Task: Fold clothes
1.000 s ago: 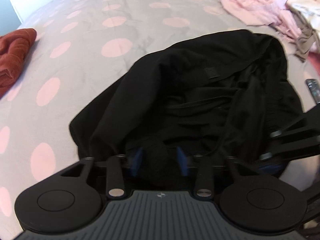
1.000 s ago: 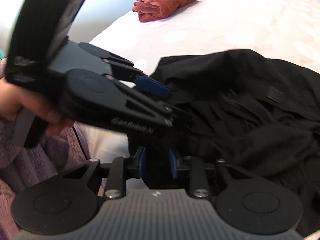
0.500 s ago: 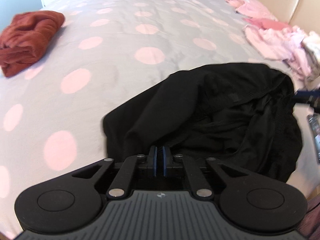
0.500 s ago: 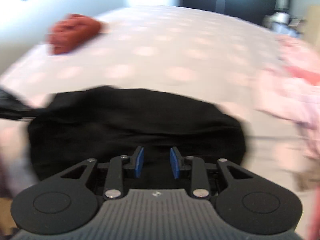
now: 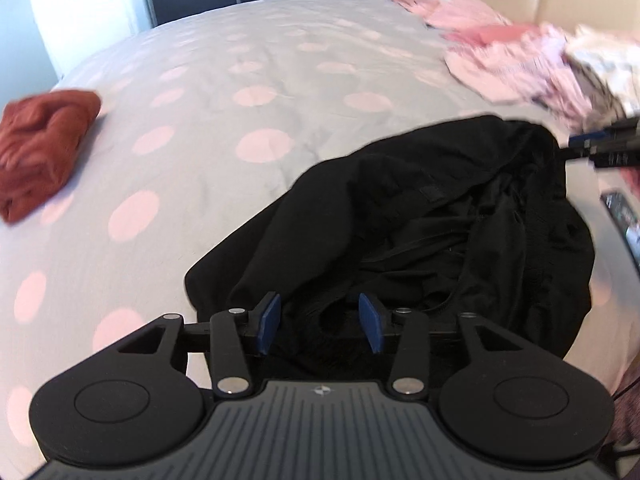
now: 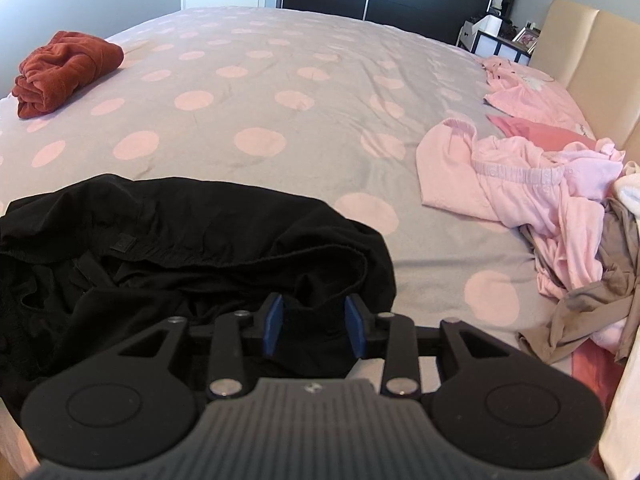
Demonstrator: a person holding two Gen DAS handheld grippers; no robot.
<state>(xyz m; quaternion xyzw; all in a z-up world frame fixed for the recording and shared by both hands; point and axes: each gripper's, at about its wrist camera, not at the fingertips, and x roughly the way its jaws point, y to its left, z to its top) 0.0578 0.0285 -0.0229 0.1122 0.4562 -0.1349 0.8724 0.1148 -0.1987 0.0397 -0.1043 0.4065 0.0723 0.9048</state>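
Note:
A crumpled black garment [image 5: 420,216] lies on the near part of the bed. My left gripper [image 5: 319,322] hangs over its near left edge. Its jaws are opening, with black cloth lying loose between the blue pads [image 5: 269,318]. In the right wrist view the same black garment [image 6: 180,236] spreads to the left. My right gripper [image 6: 315,325] is at its right end, jaws opening, and a fold of black cloth sits between the pads without being squeezed. That right gripper [image 5: 576,145] also shows blurred at the left wrist view's right edge.
The bed cover [image 6: 260,92] is grey with pink dots. A folded rust-red garment [image 6: 64,70] lies far left. A heap of pink and beige clothes [image 6: 540,200] sits at the right by a cream headboard [image 6: 592,52]. A dark flat device [image 5: 624,220] lies beside the black garment.
My left jaws closed to shut half a second ago and now stand parted again. The right gripper swung from beside the left gripper to the garment's right end.

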